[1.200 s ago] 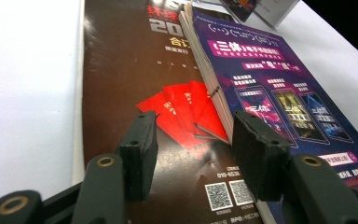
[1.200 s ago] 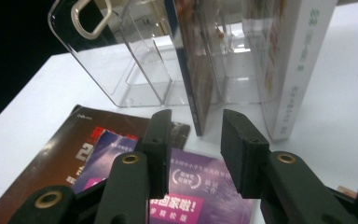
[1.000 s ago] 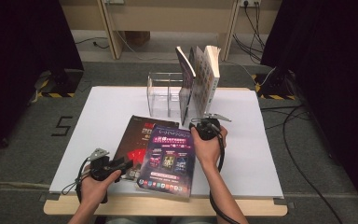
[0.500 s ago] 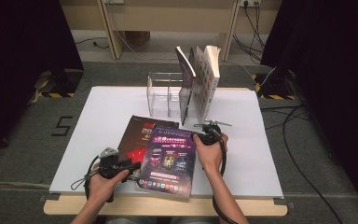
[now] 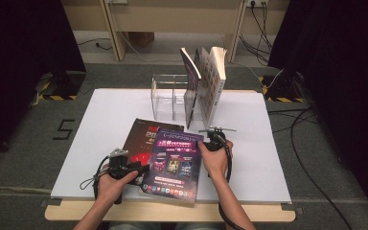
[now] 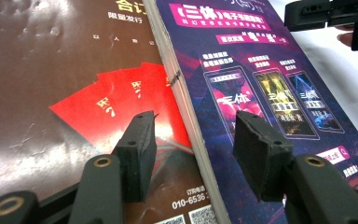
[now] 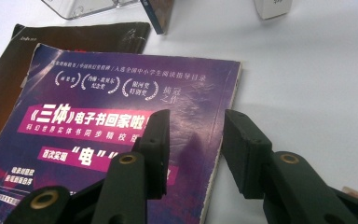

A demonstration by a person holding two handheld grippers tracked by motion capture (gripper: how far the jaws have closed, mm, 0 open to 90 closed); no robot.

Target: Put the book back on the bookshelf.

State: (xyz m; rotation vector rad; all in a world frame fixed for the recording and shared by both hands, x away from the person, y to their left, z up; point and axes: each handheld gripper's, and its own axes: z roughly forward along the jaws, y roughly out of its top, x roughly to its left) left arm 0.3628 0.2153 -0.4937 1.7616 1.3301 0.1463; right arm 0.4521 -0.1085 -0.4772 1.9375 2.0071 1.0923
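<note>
The purple magazine (image 5: 172, 165) lies flat on the white desk (image 5: 263, 143), near the person's edge. It overlaps the right part of a dark red magazine (image 5: 143, 139), which also lies flat beneath it. This overlap lifts the left edge of the purple magazine off the desk, so that edge offers a lip for a grasp.

The left hand-held gripper (image 6: 193, 149) is released. Its jaws have just been opening, and they straddle the purple magazine's left page edge without pressing on it; one jaw stands over the dark red cover, the other over the purple cover. The right hand-held gripper (image 7: 193, 144) is also released. Its jaws have just been opening too, and they straddle the magazine's right edge near its far corner, one over the cover and one over the bare desk. No pad grips the paper.

The two grippers stand on opposite edges, which suggests a two-sided lift: a floppy magazine sags if taken from one edge alone.

At the far side of the desk stands a clear acrylic rack (image 5: 170, 96) with upright dividers. Three books or magazines (image 5: 206, 81) already stand in it, at its right end, leaning slightly; the left compartments are free. The rack is the probable destination, so the magazine would need to be raised and turned upright.
</note>
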